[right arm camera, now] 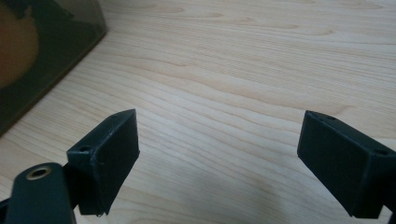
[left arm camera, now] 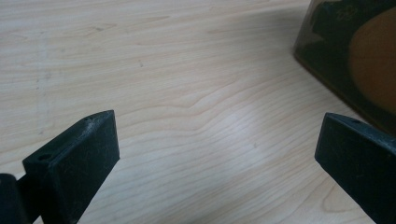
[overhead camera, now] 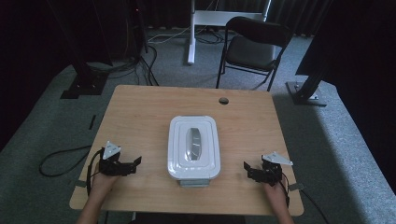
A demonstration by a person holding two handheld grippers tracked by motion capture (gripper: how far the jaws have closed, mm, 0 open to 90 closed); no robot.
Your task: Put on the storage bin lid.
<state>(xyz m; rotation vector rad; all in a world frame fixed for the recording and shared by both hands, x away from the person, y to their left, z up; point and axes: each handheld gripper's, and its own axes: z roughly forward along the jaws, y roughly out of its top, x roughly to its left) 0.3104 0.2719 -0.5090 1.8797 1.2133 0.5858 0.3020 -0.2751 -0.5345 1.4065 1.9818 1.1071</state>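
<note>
A white rectangular lidded plastic container was observed at the centre of the light wooden table. The left gripper and right gripper were held at either side of it, well apart, jaws spread wide, nothing grasped.

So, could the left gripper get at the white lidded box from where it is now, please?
Probably yes. The left gripper sits open on the table, jaws pointing toward the box, with bare wood between them. In the left gripper view the box's wall lies just ahead.
</note>
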